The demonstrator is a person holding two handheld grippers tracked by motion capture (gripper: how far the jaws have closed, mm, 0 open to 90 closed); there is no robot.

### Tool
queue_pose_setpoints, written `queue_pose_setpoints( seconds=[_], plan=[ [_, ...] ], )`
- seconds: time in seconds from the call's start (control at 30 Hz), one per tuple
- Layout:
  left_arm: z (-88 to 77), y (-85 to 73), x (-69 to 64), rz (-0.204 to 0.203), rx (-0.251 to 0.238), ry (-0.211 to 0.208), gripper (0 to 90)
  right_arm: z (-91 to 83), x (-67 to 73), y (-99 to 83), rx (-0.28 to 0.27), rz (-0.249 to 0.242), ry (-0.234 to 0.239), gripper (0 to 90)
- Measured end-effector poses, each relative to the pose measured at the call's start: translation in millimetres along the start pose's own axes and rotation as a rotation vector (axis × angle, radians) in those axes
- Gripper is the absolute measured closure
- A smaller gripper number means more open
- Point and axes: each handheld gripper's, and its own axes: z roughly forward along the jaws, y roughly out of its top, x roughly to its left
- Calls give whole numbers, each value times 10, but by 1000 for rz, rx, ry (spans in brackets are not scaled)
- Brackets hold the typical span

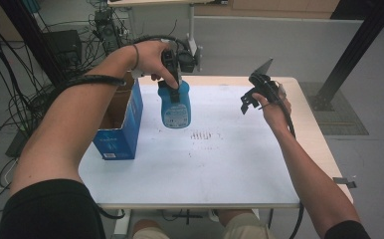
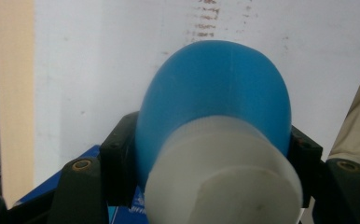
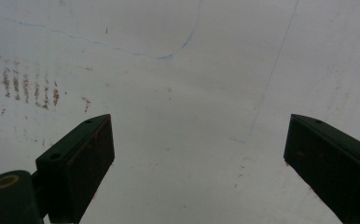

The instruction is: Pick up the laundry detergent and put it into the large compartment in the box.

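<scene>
white cap [image 2: 225, 186] nearest | blue bottle [image 1: 175, 105] clamped between left gripper [image 1: 172, 82] fingers | right gripper [image 1: 252, 99] fingers wide, empty

Blue bottle [image 1: 175, 106] with white cap; upright, lifted above the table, beside box.

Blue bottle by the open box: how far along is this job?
Done: the left gripper has the blue bottle clamped near its white cap, clear of the table. In hand: the bottle hangs beside the open blue box. Left: setting it down somewhere; where, I cannot tell. The right gripper is open over bare tabletop, holding nothing.
</scene>
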Motion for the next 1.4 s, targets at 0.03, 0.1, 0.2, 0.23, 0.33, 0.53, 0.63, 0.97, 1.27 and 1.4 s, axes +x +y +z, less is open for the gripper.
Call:
queue_pose_setpoints(
  seconds=[0.03,0.1,0.2,0.23,0.33,0.53,0.63,0.97,1.27,1.4],
  plan=[
    [-36,0,-12,-10,0,6,366,-5,2,-8,-2,-2,1,83],
    [-100,8,-26,-28,6,11,367,-10,2,-11,-3,-2,2,83],
    [-299,22,-29,-110,16,12,367,-30,-13,-33,-9,-8,10,83],
    [-338,23,-23,-130,18,11,367,-36,-19,-35,-9,-4,13,83],
    [-493,10,-26,-221,26,13,368,-53,-29,-46,-12,-11,17,83],
    [-786,-32,-19,-380,42,26,368,-81,-56,-72,-19,-13,27,83],
    [-913,-43,7,-472,58,32,369,-89,-55,-82,-22,-21,30,83],
    [-1315,-373,127,-851,12,69,370,-94,-56,-83,-22,-30,37,83],
    [-1543,-664,192,-1047,10,118,370,-97,-78,-82,-23,-35,35,83],
    [-1666,-843,210,-1136,-3,119,370,-86,-67,-73,-19,-33,31,83]
  ],
)
